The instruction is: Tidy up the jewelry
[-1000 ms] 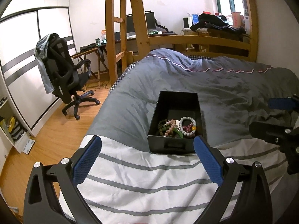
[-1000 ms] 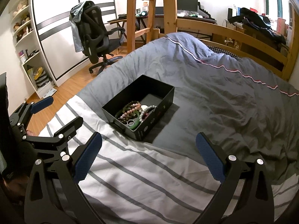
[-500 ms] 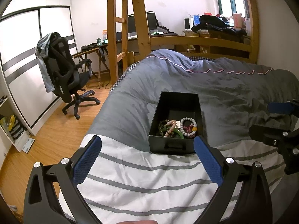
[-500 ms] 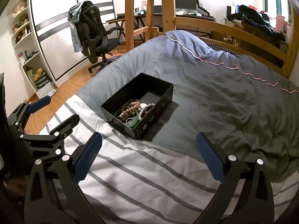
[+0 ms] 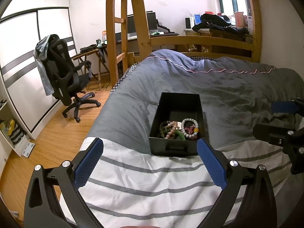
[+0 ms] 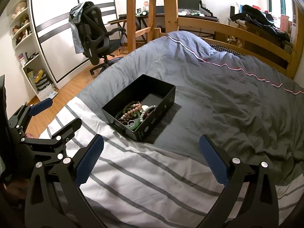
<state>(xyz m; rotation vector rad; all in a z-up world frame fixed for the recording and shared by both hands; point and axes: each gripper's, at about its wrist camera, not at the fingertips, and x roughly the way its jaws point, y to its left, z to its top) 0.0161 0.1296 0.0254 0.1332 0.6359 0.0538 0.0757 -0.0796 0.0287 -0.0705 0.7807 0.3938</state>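
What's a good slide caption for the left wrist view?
Open left gripper faces a black box of beaded bracelets on the bed.

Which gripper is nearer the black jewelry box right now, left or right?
Left, by a small margin, I judge. The left gripper hovers open right in front of the black jewelry box, squarely facing it. The right gripper hangs open farther back, off the box's corner.
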